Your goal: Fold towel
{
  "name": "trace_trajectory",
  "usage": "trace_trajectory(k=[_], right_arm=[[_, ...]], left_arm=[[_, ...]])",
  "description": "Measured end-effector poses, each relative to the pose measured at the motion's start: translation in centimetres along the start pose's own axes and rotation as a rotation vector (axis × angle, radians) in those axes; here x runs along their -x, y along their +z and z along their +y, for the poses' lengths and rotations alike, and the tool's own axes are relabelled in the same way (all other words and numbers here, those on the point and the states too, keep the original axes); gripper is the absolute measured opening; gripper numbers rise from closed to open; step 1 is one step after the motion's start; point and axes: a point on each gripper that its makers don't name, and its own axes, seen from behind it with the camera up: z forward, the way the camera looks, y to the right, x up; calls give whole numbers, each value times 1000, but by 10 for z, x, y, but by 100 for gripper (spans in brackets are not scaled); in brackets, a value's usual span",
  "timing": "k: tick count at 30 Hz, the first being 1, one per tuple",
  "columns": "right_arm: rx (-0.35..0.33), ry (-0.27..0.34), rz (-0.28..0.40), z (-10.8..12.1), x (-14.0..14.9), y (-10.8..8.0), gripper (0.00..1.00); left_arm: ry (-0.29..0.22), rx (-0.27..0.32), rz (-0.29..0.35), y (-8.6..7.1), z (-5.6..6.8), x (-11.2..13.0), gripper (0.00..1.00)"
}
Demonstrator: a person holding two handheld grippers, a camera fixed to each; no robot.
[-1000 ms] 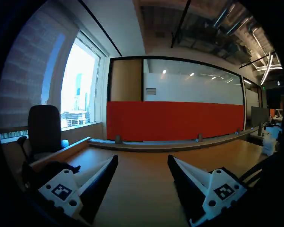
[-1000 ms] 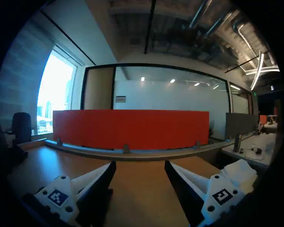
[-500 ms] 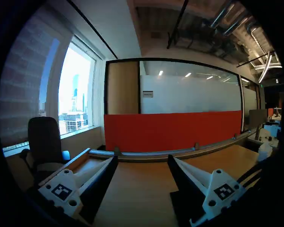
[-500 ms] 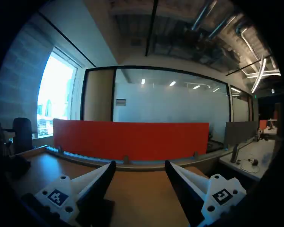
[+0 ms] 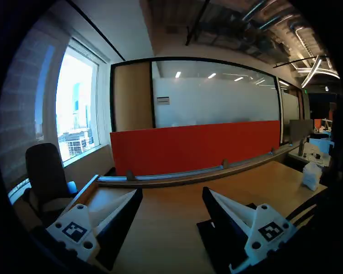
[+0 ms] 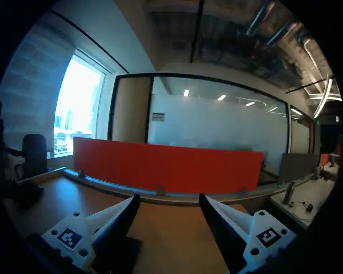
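Observation:
My left gripper hangs open above a wooden desk, with nothing between its fingers. A flat dark sheet lies on the desk under its right finger; I cannot tell whether it is cloth. A white crumpled bundle, perhaps a towel, sits at the desk's far right. My right gripper is also open and holds nothing over the same desk. A dark flat patch shows below its left finger.
A red partition runs along the desk's far edge, with a glass wall behind it. A black office chair stands by the window at left. A dark object sits at the desk's left end. A neighbouring desk holds small items.
The left gripper view has swung, bringing the dark sheet and the white bundle into sight. The right gripper view has tilted up and the white bundle has left it. Both grippers stayed open.

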Motion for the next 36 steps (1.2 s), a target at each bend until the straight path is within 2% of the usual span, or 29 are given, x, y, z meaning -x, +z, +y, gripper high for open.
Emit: trace_trajectory(k=[11, 17, 21, 28, 36], right_arm=[[-162, -26, -90, -26, 0, -3, 100], [-226, -53, -140, -33, 3, -7, 99], [-270, -77, -189, -37, 14, -12, 99], [-352, -123, -307, -43, 44, -23, 100], [-423, -168, -370, -52, 62, -32, 100]], left_arm=[[34, 137, -67, 0, 23, -2, 97], [45, 204, -110, -2, 34, 5, 97], [58, 233, -138, -4, 38, 11, 97], [100, 319, -203, -9, 53, 29, 97], [135, 398, -254, -13, 71, 47, 97]])
